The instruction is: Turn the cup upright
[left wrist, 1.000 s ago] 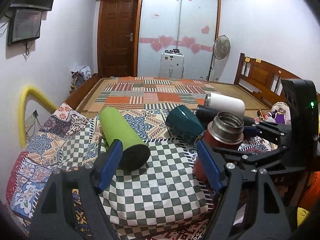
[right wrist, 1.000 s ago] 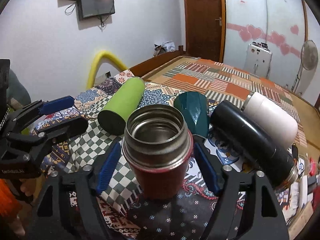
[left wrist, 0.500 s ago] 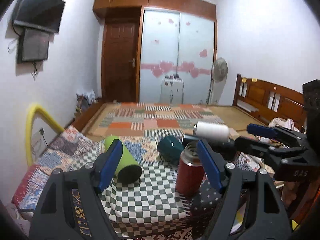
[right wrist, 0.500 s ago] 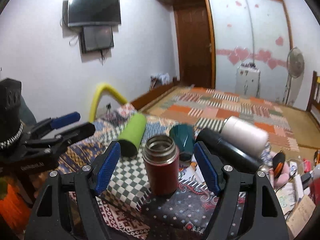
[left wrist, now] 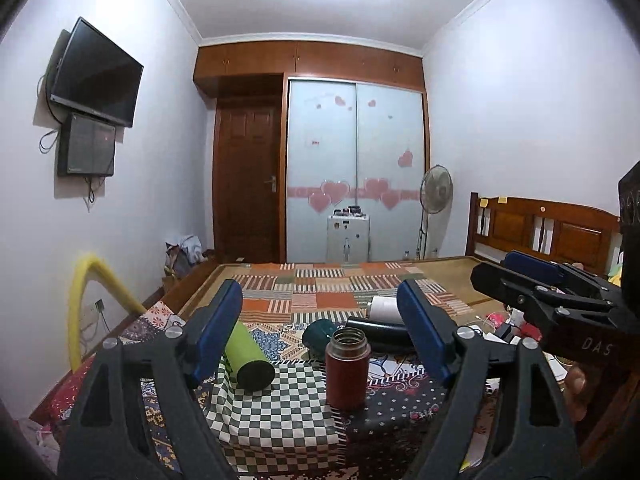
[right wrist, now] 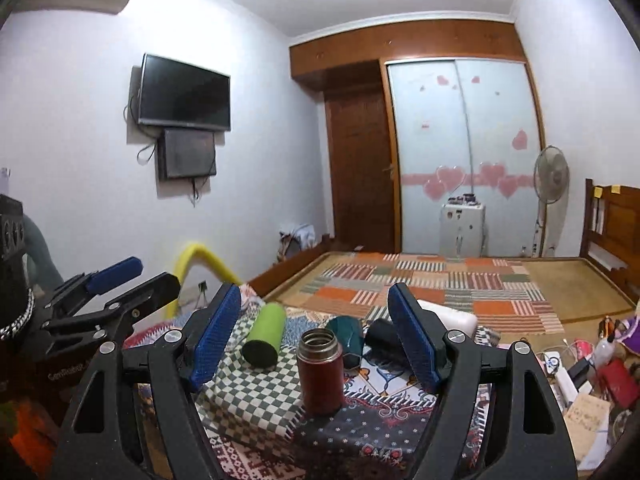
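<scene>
white flask: partly hidden | black flask: mostly hidden

I see the flask upright on the cloth. Behind it lie three bottles and a cup; the cup sits between them, just behind the flask.

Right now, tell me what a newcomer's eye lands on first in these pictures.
The upright dark red metal flask with its open steel mouth stands alone at the front of the patterned cloth, framed between the open blue-padded fingers of the right hand-held gripper. Behind it lie four toppled cups: a lime green tumbler on the left, then a dark teal cup, a black bottle and a white cylinder. On the left wall hangs a black flat television.
</scene>
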A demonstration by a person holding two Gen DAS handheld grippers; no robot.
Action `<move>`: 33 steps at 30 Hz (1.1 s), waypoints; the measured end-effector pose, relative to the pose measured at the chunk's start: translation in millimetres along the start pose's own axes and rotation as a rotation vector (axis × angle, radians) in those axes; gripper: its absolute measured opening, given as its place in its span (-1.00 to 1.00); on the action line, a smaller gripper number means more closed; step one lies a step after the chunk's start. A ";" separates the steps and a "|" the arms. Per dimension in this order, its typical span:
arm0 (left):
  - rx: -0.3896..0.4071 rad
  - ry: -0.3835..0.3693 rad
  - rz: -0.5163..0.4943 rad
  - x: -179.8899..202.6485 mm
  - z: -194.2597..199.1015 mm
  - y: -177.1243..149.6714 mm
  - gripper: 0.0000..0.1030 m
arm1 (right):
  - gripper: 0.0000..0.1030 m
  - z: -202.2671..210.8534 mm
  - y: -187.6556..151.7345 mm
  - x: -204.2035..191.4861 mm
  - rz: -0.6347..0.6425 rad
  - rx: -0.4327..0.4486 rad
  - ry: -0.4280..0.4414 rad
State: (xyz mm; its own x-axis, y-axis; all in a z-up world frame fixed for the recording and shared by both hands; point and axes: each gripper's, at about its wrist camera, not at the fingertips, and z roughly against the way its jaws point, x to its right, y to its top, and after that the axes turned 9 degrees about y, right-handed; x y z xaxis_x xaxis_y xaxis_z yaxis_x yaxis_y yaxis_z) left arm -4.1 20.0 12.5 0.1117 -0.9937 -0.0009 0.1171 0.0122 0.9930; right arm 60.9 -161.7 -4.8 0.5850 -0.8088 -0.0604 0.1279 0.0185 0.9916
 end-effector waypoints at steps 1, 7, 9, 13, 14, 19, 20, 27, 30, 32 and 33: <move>0.006 0.002 -0.001 0.9 3.9 -0.1 0.60 | 0.46 2.9 -0.8 -1.1 0.001 0.008 -0.007; 0.029 0.009 0.009 3.3 16.4 -0.9 0.81 | 0.67 15.9 -6.3 -4.5 0.008 0.045 -0.047; 0.030 0.007 0.010 3.5 19.5 -2.2 0.85 | 0.70 17.5 -7.1 -5.4 0.007 0.047 -0.056; 0.040 0.021 0.002 5.6 24.1 -2.8 0.95 | 0.97 28.3 -10.6 -9.0 0.006 0.070 -0.080; 0.041 0.024 -0.001 6.7 25.0 -3.6 0.98 | 0.99 29.5 -10.6 -9.9 0.010 0.076 -0.085; 0.041 0.038 -0.001 5.1 26.3 -4.3 1.00 | 1.00 32.6 -13.4 -14.5 0.033 0.086 -0.119; 0.038 0.036 0.002 4.4 26.4 -4.6 1.00 | 1.00 32.7 -13.1 -14.5 0.031 0.086 -0.118; 0.033 0.039 0.006 3.4 26.2 -4.7 1.00 | 1.00 34.8 -14.9 -12.8 0.022 0.083 -0.125; 0.022 0.034 0.014 2.0 23.5 -5.4 1.00 | 1.00 37.2 -14.6 -12.7 0.023 0.087 -0.131; 0.015 0.030 0.018 1.0 21.5 -5.2 1.00 | 1.00 38.0 -14.1 -12.6 0.024 0.090 -0.135; 0.013 0.030 0.018 0.9 21.0 -5.3 1.00 | 1.00 38.6 -13.6 -12.2 0.023 0.091 -0.138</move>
State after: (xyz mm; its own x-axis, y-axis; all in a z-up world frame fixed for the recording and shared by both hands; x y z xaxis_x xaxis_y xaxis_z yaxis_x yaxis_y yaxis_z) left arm -25.4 16.7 9.7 0.1431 -0.9896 0.0140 0.1017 0.0287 0.9944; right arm 21.1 -174.8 -13.2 0.4703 -0.8821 -0.0272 0.0389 -0.0101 0.9992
